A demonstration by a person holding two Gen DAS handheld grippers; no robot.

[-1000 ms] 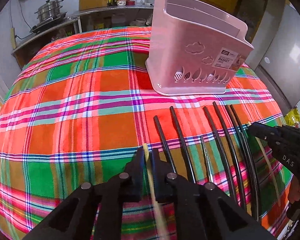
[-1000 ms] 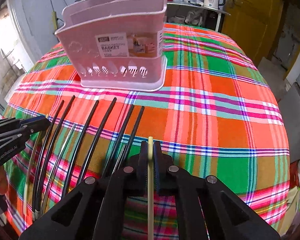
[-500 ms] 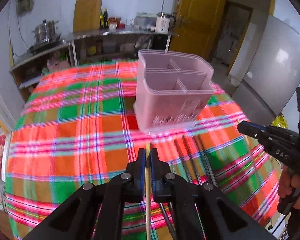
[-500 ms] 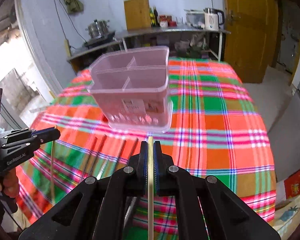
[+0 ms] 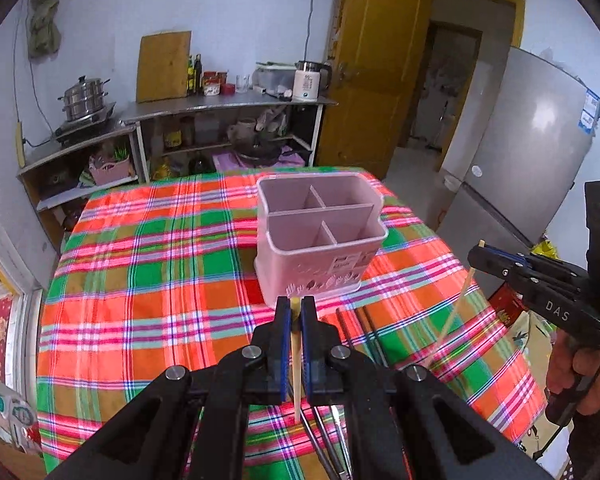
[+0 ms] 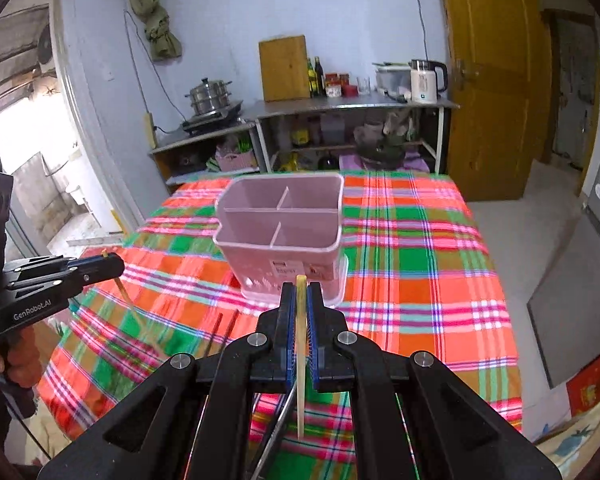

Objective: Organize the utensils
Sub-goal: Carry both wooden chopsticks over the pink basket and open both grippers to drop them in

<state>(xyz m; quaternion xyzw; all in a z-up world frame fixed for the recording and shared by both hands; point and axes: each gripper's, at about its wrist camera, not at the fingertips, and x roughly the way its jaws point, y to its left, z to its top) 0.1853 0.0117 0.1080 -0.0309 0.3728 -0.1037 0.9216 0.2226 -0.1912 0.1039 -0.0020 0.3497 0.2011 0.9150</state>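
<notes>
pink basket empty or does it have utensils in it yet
Empty. All the compartments of the pink basket that show hold nothing; each claw, left and right, grips a pale chopstick above the table.

The pink four-compartment plastic utensil basket (image 5: 320, 236) looks smooth and faintly glossy with a paper label on its front wall, and it stands on a woven, matt plaid cloth in red, green and orange that covers the table (image 5: 148, 280). Each matt black plastic tool, left (image 5: 295, 312) and right (image 6: 301, 300), has blue ribbed pads and bright metal pivot screws, and nips a pale stick, seemingly bare wood or bamboo: the left chopstick (image 5: 296, 364) and the right chopstick (image 6: 301, 344). The thin black chopsticks (image 5: 370, 334) on the cloth look smooth, though blur hides their finish.
</notes>
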